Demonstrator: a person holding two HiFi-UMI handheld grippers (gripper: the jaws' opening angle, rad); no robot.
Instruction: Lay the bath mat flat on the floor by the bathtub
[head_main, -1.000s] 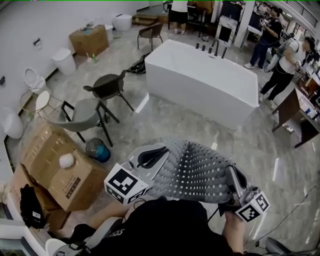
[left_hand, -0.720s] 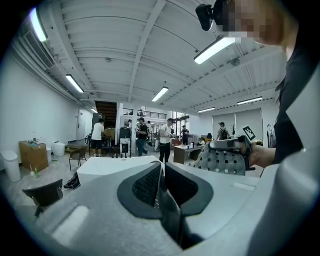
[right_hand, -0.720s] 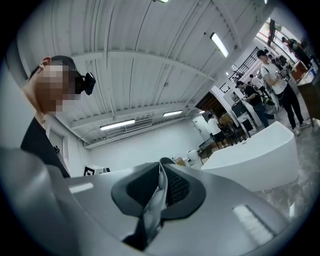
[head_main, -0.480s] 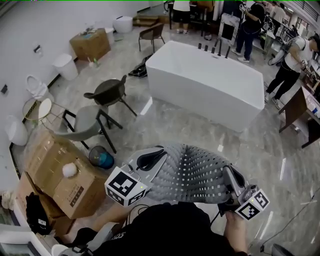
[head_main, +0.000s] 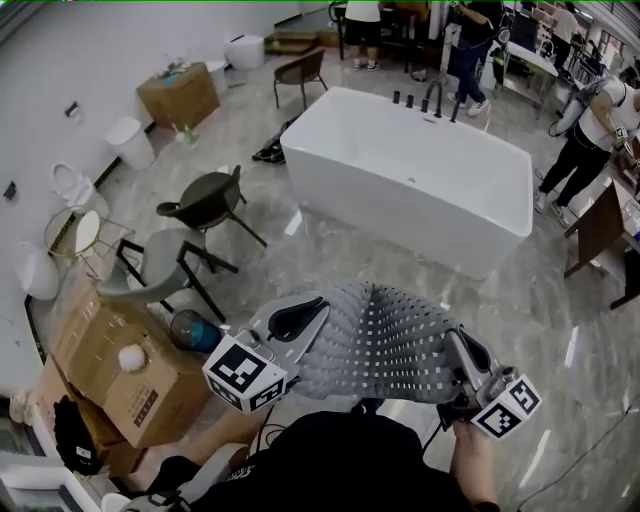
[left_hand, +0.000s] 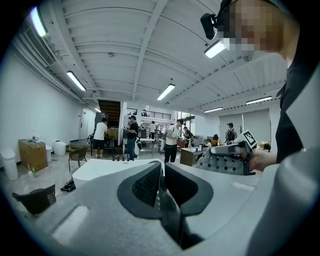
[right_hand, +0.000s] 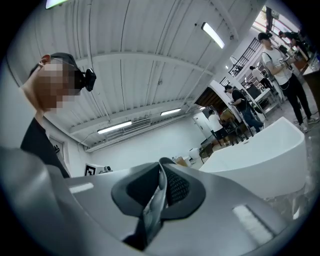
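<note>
Both tools (head_main: 300, 318) (head_main: 460, 348) tight on bath mat (head_main: 385, 345)

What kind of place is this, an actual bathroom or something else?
Probably not a home bathroom. It looks more like a large open workshop or showroom. A freestanding bathtub stands out in the open, cardboard boxes are stacked nearby, and several people stand around at the far side.

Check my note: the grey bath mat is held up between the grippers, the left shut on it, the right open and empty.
Not quite: the right gripper is also shut on the bath mat, its edge pinched between the jaws in the right gripper view. The rest stands.
</note>
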